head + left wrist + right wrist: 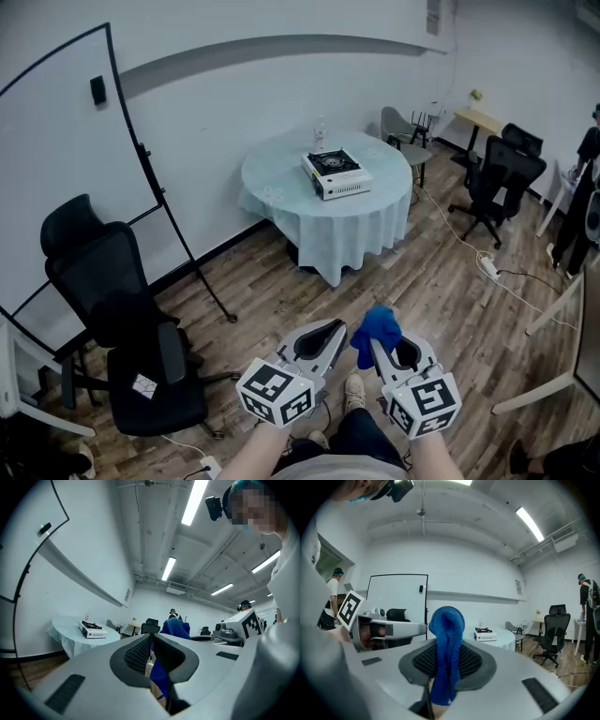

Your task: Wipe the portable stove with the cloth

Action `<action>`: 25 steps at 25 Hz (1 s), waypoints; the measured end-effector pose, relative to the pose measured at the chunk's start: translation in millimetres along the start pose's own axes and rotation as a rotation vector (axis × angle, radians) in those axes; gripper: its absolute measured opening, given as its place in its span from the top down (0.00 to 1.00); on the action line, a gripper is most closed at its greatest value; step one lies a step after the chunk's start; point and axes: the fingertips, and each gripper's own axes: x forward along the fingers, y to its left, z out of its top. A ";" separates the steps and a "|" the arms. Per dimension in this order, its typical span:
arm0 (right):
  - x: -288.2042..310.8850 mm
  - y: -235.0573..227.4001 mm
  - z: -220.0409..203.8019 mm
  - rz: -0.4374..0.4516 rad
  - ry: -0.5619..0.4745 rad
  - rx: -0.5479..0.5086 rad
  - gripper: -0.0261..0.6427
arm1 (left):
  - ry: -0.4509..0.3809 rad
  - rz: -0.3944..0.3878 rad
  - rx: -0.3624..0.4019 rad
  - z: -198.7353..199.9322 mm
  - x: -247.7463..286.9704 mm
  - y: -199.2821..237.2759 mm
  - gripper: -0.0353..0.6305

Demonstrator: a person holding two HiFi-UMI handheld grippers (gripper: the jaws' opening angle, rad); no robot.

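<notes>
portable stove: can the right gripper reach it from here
Not from here, it seems: the right gripper, shut on the cloth, is far from the portable stove on the table. Only open floor lies between.

The stove (336,173), white with a black burner top, sits level on the round table (277,178). The cloth (446,634), blue and bunched, stands upright, pinched in the right gripper (446,662), well apart from it.

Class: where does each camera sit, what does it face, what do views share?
Head view: on the head, facing down at table, left claw, right claw; forearms show.
Left gripper view: on left claw, along its shut jaws, toward stove.
Right gripper view: on right claw, along jaws clamping the cloth.
All share stove and cloth.
</notes>
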 end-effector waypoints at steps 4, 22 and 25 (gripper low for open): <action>10.7 -6.2 -1.7 0.017 -0.013 0.013 0.82 | 0.007 0.003 -0.002 -2.3 6.9 8.6 0.89; 165.4 -117.8 -14.3 0.028 0.070 0.015 0.81 | 0.113 0.020 -0.018 -12.3 136.8 138.9 0.89; 206.9 -146.3 -2.5 0.042 0.065 0.013 0.82 | 0.113 0.028 -0.014 1.0 178.5 170.1 0.89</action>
